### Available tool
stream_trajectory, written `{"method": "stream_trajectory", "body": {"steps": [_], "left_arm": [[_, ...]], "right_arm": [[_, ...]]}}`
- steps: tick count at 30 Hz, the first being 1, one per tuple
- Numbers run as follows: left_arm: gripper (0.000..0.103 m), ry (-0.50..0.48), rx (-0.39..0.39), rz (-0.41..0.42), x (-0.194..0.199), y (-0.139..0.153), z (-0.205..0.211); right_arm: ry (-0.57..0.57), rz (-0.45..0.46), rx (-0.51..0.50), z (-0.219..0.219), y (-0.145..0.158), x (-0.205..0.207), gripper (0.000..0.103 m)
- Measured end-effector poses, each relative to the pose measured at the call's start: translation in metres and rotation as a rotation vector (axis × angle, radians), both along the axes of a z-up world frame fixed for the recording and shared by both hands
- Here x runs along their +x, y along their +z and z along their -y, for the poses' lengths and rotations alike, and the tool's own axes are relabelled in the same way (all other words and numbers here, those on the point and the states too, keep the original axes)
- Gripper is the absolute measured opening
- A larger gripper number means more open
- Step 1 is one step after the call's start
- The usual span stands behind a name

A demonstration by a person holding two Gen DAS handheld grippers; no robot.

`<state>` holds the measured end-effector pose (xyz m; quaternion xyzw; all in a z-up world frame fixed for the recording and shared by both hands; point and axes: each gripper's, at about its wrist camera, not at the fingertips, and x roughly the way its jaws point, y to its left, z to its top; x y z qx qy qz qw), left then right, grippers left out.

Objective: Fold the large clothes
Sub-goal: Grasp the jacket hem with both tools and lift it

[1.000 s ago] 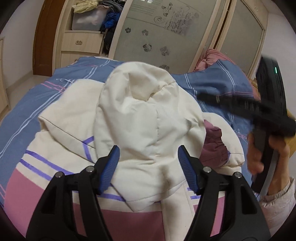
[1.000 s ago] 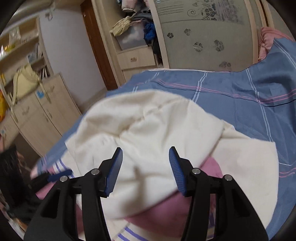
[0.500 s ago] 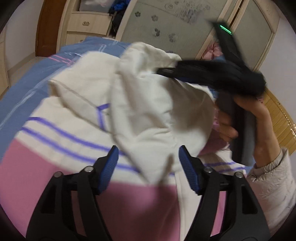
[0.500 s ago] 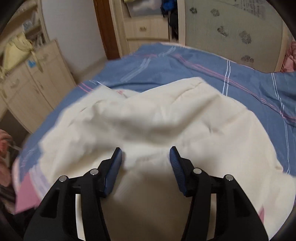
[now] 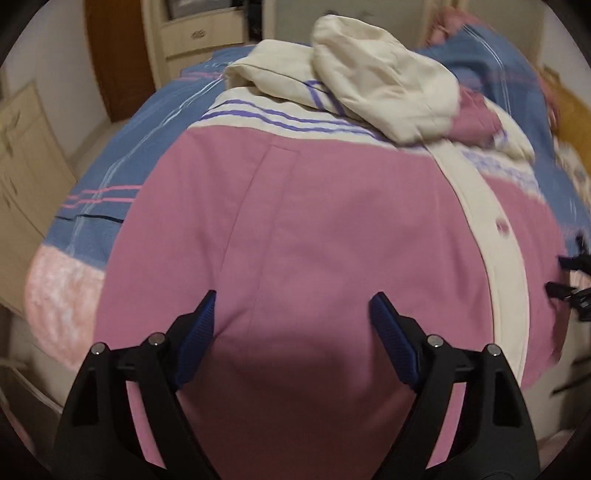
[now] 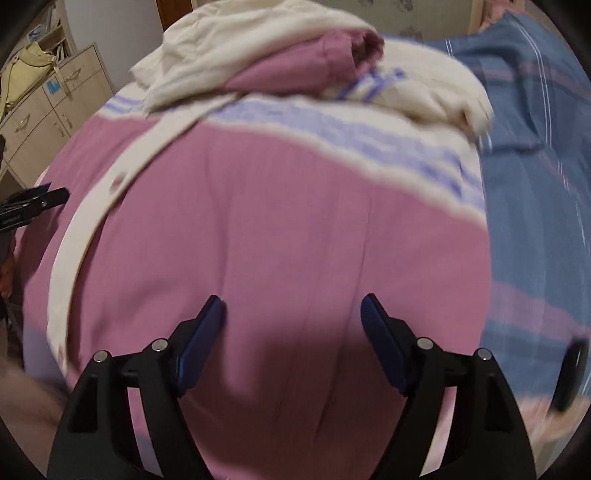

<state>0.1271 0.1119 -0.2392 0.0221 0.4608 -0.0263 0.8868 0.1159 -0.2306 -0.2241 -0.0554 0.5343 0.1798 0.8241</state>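
Observation:
A large pink and cream jacket (image 5: 314,221) with purple stripes lies spread on the bed, its cream hood (image 5: 384,85) folded down at the far end. It fills the right wrist view too (image 6: 277,221). My left gripper (image 5: 291,325) is open and empty just above the pink lower part, left of the cream button placket (image 5: 491,236). My right gripper (image 6: 291,325) is open and empty above the pink part on the other side of the placket (image 6: 96,206). Each gripper's tips show at the edge of the other's view (image 5: 569,280) (image 6: 37,199).
The blue striped bed cover (image 5: 110,177) (image 6: 535,177) lies under the jacket. A pale cabinet (image 5: 22,177) stands left of the bed. A wardrobe with drawers (image 5: 199,33) stands behind it. A dark round object (image 6: 572,373) sits at the right edge.
Both grippers have pulled back from the cream hood toward the near, pink lower part of the jacket. The hood now lies folded down at the far end. Both stay open.

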Motion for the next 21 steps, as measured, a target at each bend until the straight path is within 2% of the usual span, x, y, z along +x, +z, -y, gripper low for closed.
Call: {"method": "stream_trajectory", "body": {"steps": [1,3,7,11,15,17,19,21], "left_arm": [[0.084,-0.009,0.027,0.009,-0.011,0.005,-0.002],[0.085,0.006,-0.020,-0.012,-0.026,0.013,-0.019],[0.090,0.116,-0.113,0.024,-0.056,0.028,-0.070],[0.093,0.225,-0.324,0.000,-0.067,0.018,-0.119],[0.097,0.283,-0.579,-0.013,-0.070,-0.003,-0.155],[0.097,0.296,-0.696,-0.037,-0.066,-0.016,-0.160],[0.097,0.301,-0.780,-0.052,-0.062,-0.027,-0.160],[0.097,0.318,-0.797,-0.044,-0.061,-0.034,-0.159]], "right_arm": [[-0.003,-0.017,0.020,0.008,0.002,-0.014,0.080],[-0.058,-0.048,0.097,0.032,0.006,-0.034,0.080],[-0.304,-0.151,0.295,0.099,-0.008,-0.056,0.081],[-0.387,-0.209,0.477,0.120,-0.035,-0.069,0.081],[-0.361,-0.261,0.519,0.112,-0.055,-0.067,0.081],[-0.347,-0.285,0.535,0.102,-0.067,-0.065,0.081],[-0.338,-0.305,0.561,0.093,-0.075,-0.065,0.081],[-0.340,-0.279,0.549,0.088,-0.075,-0.066,0.083]]}}
